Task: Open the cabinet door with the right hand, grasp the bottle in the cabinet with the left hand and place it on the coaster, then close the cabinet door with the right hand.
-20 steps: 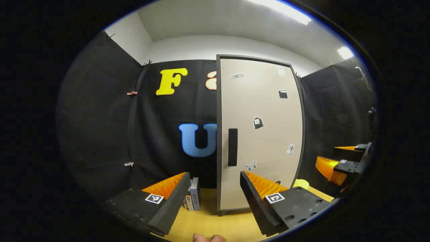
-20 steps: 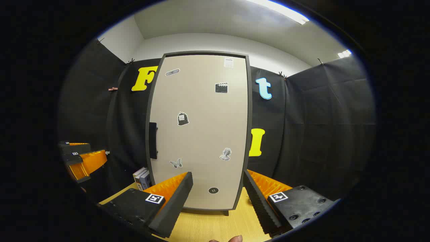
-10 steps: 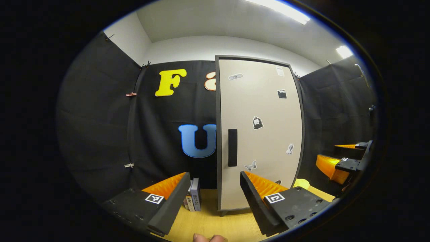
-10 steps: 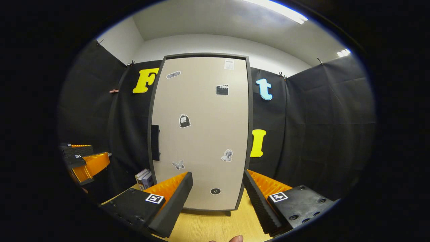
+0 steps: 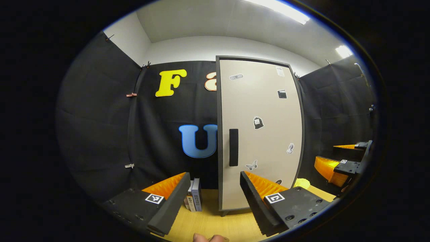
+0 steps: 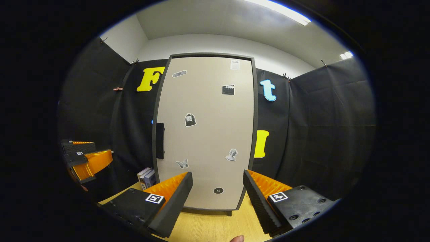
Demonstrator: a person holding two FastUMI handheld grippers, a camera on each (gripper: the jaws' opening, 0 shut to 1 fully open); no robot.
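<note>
Cabinet door (image 6: 205,134) closed, handle (image 6: 160,140) at nine o'clock. Left hand-held gripper (image 5: 211,196) and right hand-held gripper (image 6: 216,198) both wide open, empty.

One cabinet (image 6: 205,134), one handle (image 5: 233,147), seven door stickers, a few books (image 5: 193,199), two grippers

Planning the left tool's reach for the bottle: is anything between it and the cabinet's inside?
Yes. The closed cabinet door stands between the left tool and the inside; its handle is untouched. No bottle is visible.
</note>
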